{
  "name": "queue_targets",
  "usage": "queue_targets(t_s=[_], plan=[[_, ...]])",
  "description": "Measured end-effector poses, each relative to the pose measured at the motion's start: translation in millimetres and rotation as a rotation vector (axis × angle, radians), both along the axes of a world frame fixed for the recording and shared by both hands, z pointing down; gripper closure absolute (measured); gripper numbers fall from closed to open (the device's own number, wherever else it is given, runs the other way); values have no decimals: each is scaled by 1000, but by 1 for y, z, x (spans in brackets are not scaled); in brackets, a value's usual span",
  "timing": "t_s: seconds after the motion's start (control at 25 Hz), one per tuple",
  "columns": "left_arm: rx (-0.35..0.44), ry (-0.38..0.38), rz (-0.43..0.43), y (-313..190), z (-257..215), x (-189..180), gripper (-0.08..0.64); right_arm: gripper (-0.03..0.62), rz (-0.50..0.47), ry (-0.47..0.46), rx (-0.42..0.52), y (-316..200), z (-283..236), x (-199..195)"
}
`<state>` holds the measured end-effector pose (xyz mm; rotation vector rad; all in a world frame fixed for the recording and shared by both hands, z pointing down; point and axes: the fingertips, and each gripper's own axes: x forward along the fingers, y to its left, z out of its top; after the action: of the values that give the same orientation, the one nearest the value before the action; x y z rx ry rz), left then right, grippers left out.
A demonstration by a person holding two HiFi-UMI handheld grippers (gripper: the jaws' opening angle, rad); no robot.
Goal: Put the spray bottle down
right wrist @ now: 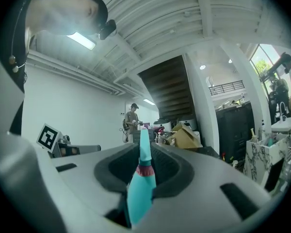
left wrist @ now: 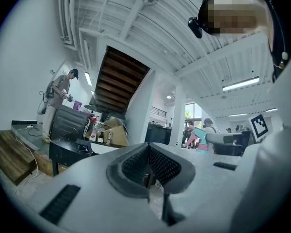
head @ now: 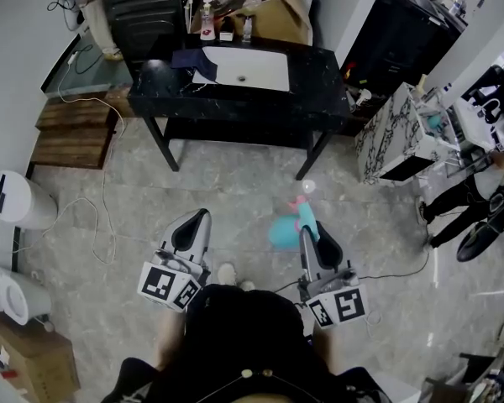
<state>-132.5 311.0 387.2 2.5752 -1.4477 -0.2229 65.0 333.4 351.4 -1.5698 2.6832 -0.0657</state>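
Observation:
My right gripper [head: 307, 235] is shut on a teal spray bottle [head: 281, 232] with a pink trigger, held level above the tiled floor in front of me. In the right gripper view the bottle [right wrist: 139, 191] stands upright between the two grey jaws of that gripper [right wrist: 143, 165], its thin neck rising past them. My left gripper [head: 198, 222] hangs level to the left of it, shut with nothing in it. In its own view the left gripper [left wrist: 148, 173] shows dark ribbed pads meeting with nothing between them. The black table [head: 319, 91] with a white basin [head: 244, 67] stands further ahead.
A cardboard box [head: 273, 11] and small bottles crowd the table's back edge. Wooden steps [head: 71, 133] and a white appliance [head: 13, 200] lie to the left, with a cable [head: 92, 217] across the floor. At the right are a marble-patterned cabinet [head: 395, 137] and a person [head: 462, 200].

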Motion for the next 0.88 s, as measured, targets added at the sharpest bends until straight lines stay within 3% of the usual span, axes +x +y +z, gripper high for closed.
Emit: queue_targets(t_s=[0.28,0.52,0.88], plan=[[-22,9,14,-21,16,-16,555,511,28,18,-30,-13,12,-12],[-56,8,68,-33,28,-8,555,511,76,7,-86,-22,28,-8],[-79,-14,78,-87,33,8,555,511,85,-20,-103,-76,36,7]])
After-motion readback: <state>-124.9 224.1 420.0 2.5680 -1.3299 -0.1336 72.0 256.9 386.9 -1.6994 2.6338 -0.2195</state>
